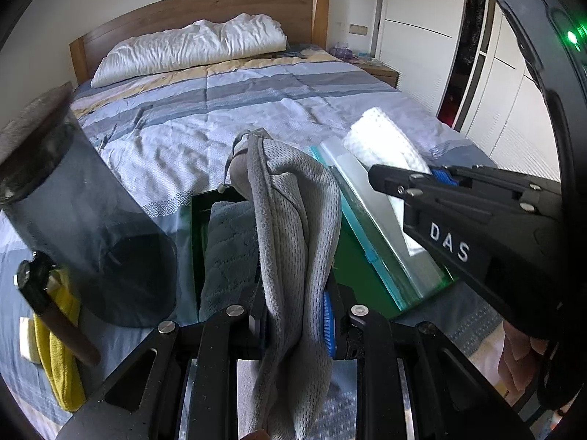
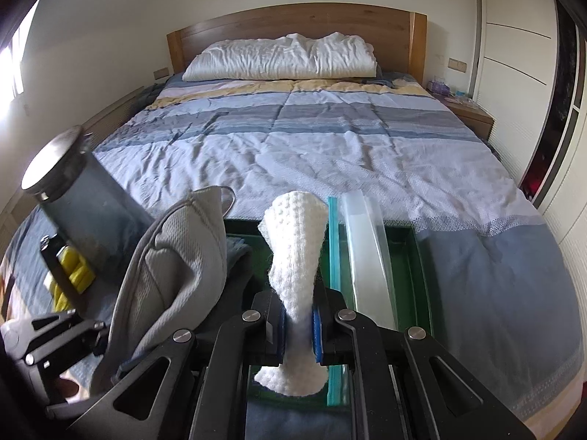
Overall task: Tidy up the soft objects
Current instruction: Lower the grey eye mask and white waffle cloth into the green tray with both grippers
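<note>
Your left gripper (image 1: pixel 297 324) pinches a grey mesh cloth (image 1: pixel 293 227), your right gripper (image 2: pixel 298 326) a white knitted cloth (image 2: pixel 293 253), above the green tray (image 2: pixel 414 256) (blue-grey towel (image 1: pixel 227 253) inside).

White pillow (image 2: pixel 282 57) against wooden headboard (image 2: pixel 293 22), nightstand (image 2: pixel 467 110) beside.

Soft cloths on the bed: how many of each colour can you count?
Grey: 1, the grey mesh cloth in the left hand-held gripper
White: 1, the white knit cloth in the right hand-held gripper
Blue-grey: 1, the folded towel in the green tray
Yellow: 1, the yellow cloth
Total: 4
</note>
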